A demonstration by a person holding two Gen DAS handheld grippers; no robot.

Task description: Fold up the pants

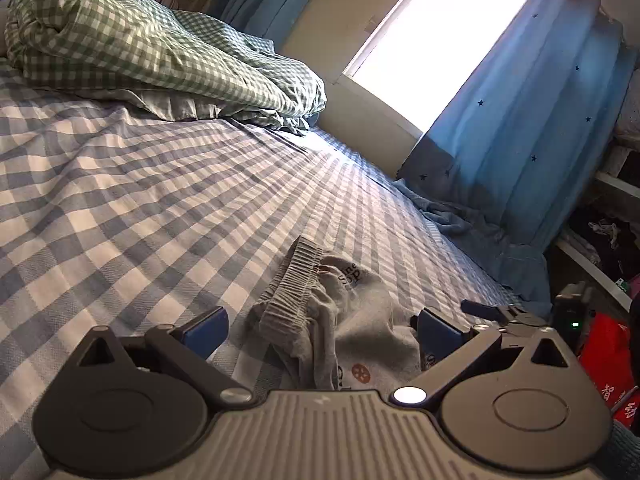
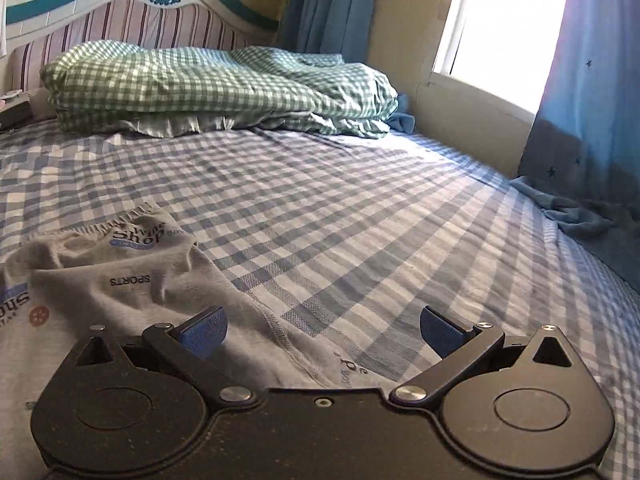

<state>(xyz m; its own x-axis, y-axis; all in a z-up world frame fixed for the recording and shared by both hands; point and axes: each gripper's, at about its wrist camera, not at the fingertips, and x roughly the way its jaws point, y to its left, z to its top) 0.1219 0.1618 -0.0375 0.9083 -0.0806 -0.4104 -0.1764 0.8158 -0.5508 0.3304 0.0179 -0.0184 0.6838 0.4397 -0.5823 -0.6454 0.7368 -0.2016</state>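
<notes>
Soft, light grey pants are seen crumpled on the bed; both tongs, left and right, are held apart, ribbed waistband judged the firmest hold.

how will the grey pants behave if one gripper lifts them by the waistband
Probably floppy: the pants lie bunched in soft folds on the bed sheet, so the legs would likely sag and trail. The ribbed waistband looks thicker, likely a firmer hold. The knit looks light and matte, so slipping seems unlikely.
</notes>
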